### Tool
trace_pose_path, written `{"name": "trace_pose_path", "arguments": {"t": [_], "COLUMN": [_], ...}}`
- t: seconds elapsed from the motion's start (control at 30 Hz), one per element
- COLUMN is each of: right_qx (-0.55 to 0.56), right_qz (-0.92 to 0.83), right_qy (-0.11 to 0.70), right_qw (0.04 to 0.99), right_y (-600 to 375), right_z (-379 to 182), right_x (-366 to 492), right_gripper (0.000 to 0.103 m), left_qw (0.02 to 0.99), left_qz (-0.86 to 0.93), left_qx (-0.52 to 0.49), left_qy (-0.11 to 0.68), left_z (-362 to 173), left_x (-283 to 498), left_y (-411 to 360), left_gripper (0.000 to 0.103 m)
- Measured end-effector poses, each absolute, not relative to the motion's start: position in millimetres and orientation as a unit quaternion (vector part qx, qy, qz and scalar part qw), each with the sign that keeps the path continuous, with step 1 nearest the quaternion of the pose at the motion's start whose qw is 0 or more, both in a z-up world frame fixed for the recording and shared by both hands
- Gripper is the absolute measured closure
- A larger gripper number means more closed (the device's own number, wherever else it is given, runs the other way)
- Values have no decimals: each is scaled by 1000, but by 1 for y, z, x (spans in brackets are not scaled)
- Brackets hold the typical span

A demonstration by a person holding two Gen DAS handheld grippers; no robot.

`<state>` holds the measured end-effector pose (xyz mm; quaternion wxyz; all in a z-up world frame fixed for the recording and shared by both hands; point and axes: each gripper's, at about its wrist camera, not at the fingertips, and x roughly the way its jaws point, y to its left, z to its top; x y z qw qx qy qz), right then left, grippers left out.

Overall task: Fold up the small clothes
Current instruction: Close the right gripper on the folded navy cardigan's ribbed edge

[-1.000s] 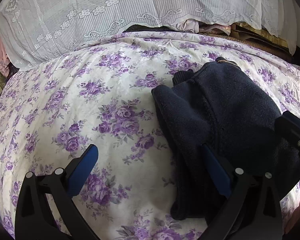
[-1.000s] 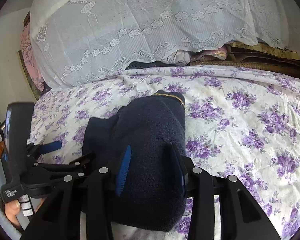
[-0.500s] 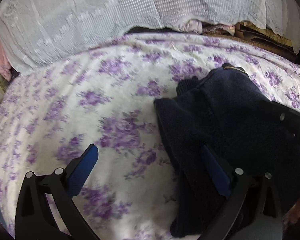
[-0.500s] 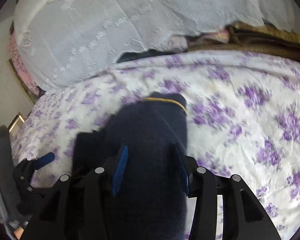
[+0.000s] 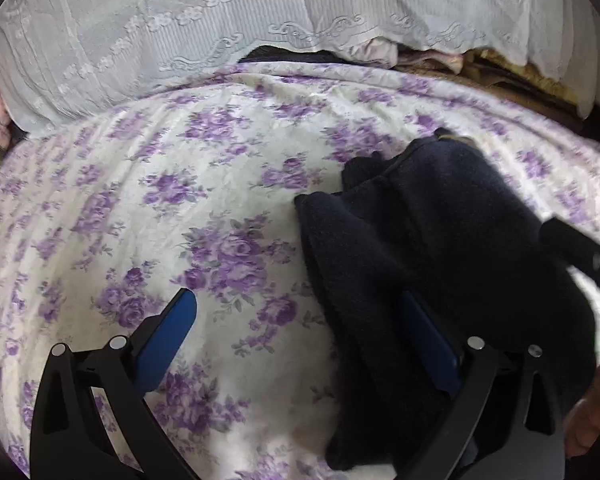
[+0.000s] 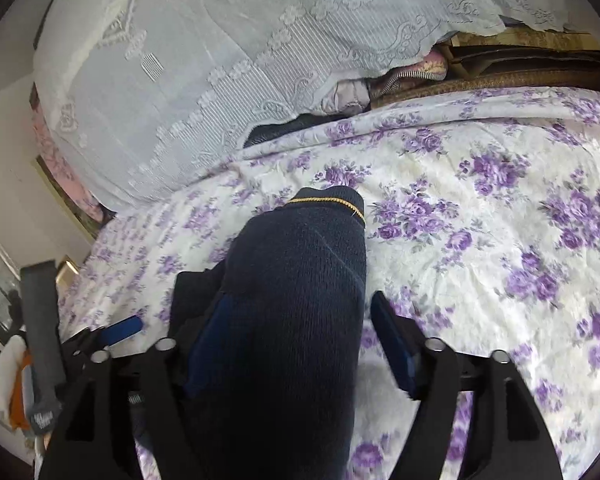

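Navy knit garment [image 6: 300, 280] lies folded on your floral bed [image 6: 480, 208]; left gripper [image 5: 300, 332] and right gripper [image 6: 300, 344] jaws both wide.

Black tongs [image 5: 300, 332], blue pads [image 5: 166, 340]

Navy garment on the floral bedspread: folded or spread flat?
Folded. The navy garment lies doubled into thick overlapping layers on the bedspread, its gold-trimmed edge turned over.

Dark navy knit garment [image 5: 440, 248] [image 6: 296, 300] lies bunched and partly folded on the bed, its gold-trimmed cuff pointing toward 12 o'clock.
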<state>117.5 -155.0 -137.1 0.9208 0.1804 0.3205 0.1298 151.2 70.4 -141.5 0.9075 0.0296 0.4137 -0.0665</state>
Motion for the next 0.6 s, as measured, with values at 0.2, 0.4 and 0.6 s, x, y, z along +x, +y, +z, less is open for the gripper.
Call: {"name": "trace_pose_path", "arguments": {"t": [0.2,0.4,0.6], "right_qx": [220,258,271], "right_qz": [155,155,158], "right_qy": [310,312,322], "right_qw": [912,901,893], "right_y": [-172,-188,-189], "right_z": [-136,-143,-151], "right_x": [91,74,77], "right_gripper": [16,14,14], "left_qw": [881,883,884], "left_qz": [-162,-157,-157], "left_qx": [-61,-47,-29], "left_qy": [440,440,440], "left_z": [-138,-140,-141], "left_x": [150,146,145], "left_y": [78,69,62], "left_gripper": [5,5,5]}}
